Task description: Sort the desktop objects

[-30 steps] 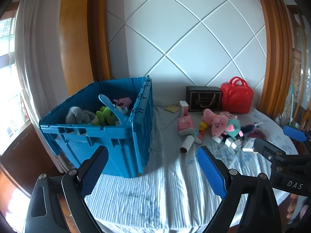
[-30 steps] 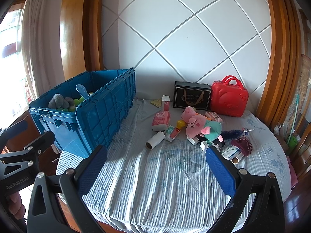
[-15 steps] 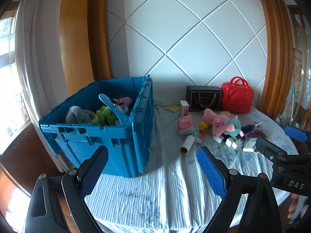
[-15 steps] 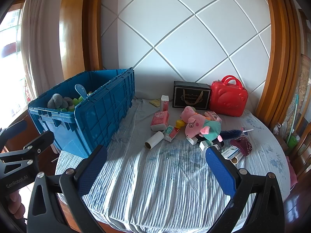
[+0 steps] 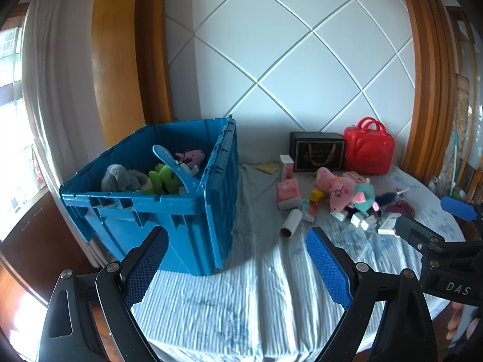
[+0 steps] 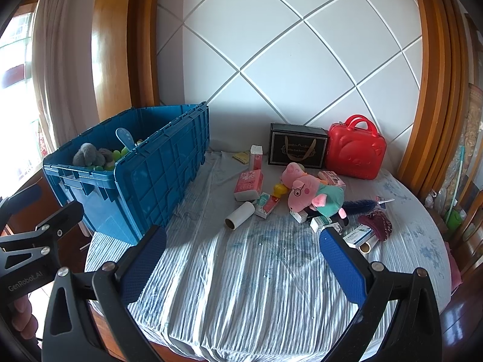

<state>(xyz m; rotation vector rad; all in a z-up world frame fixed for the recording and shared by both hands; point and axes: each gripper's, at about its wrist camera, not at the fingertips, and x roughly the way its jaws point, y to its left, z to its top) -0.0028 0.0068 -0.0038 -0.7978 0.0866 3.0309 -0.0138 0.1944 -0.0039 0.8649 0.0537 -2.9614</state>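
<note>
Hovering over the near edge of the counter (image 6: 241,286), both claws were spread wide with nothing between the blue pads. Left claw (image 5: 237,267) sat bottom centre of the left wrist view, right claw (image 6: 241,259) bottom centre of the right wrist view; neither touched any object.

Blue crate (image 5: 187,211) stood at frame left on the striped cloth, lid open, holding a grey plush (image 5: 119,178), a green plush (image 5: 164,178), a pink plush (image 5: 191,157) and a blue scoop (image 5: 172,164).

Loose items lay mid-frame, well apart from the claws: pink pig plush (image 6: 311,193) on its side among small boxes, cardboard roll (image 6: 240,215) just left of it, pink tissue pack (image 6: 249,184) behind the roll, dark red knit piece (image 6: 377,221) to the right. Black gift box (image 6: 297,149) and red case (image 6: 356,150) stood touching at the back by the wall.
</note>
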